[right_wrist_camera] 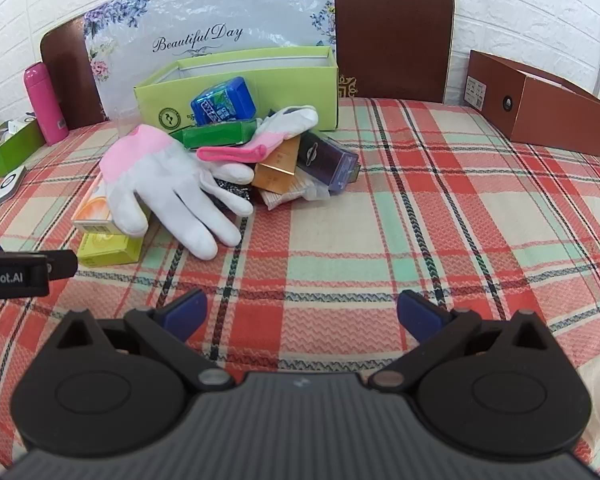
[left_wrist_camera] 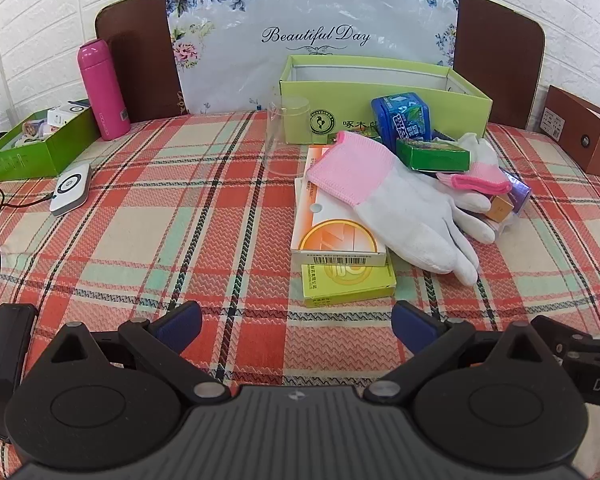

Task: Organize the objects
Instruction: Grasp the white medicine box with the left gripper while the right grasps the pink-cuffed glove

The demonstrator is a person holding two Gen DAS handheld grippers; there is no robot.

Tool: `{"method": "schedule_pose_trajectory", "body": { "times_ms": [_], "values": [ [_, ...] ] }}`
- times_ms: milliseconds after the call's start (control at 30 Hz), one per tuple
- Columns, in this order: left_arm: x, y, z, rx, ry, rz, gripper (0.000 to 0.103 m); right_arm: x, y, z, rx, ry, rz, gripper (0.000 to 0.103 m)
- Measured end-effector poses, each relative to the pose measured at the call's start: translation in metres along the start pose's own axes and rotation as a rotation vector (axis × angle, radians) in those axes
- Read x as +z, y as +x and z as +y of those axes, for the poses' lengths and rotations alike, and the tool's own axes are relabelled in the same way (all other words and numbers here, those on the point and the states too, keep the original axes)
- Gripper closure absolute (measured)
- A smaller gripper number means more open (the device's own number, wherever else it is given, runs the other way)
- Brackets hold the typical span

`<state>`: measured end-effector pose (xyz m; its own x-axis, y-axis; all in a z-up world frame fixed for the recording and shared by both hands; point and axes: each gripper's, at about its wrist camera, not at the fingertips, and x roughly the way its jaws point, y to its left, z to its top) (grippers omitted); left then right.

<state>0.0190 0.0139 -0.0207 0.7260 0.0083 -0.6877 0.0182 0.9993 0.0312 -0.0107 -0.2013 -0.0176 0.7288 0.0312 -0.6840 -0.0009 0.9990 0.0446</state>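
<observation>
A pile of objects lies on the plaid tablecloth in front of an open light-green box [left_wrist_camera: 380, 96] [right_wrist_camera: 300, 76]. It holds a white glove with a pink cuff [left_wrist_camera: 396, 200] [right_wrist_camera: 168, 184], a second glove [right_wrist_camera: 260, 140], an orange-white box [left_wrist_camera: 332, 228], a yellow box [left_wrist_camera: 348, 280] [right_wrist_camera: 108, 250], a blue tin [left_wrist_camera: 400, 118] [right_wrist_camera: 224, 100], a green box [left_wrist_camera: 432, 154] [right_wrist_camera: 216, 134], a gold box [right_wrist_camera: 278, 164] and a purple box [right_wrist_camera: 328, 160]. My left gripper [left_wrist_camera: 296, 324] is open, just short of the yellow box. My right gripper [right_wrist_camera: 302, 314] is open over bare cloth.
A pink bottle [left_wrist_camera: 102, 88] [right_wrist_camera: 46, 104] and a green tray of small items [left_wrist_camera: 32, 144] stand at the far left, with a white device [left_wrist_camera: 70, 188] and a clear glass [left_wrist_camera: 286, 136]. A brown box [right_wrist_camera: 540, 100] sits at the far right. A black phone [left_wrist_camera: 4, 356] lies near left.
</observation>
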Motion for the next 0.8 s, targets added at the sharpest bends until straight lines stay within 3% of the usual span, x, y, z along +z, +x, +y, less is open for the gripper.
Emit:
{"method": "schedule_pose_trajectory", "body": {
  "times_ms": [500,633,800],
  "values": [
    [0.001,0.017,0.007,0.005,-0.020,0.040,0.000,0.002,0.018,0.002,0.011,-0.007,0.045,0.000],
    [0.002,0.020,0.019,0.024,-0.050,0.022,0.000,0.007,0.021,0.009,0.113,-0.060,0.006,0.000],
    [0.008,0.016,0.045,0.008,-0.079,-0.040,0.000,0.031,0.034,0.032,0.270,-0.182,-0.109,0.000]
  ]
}}
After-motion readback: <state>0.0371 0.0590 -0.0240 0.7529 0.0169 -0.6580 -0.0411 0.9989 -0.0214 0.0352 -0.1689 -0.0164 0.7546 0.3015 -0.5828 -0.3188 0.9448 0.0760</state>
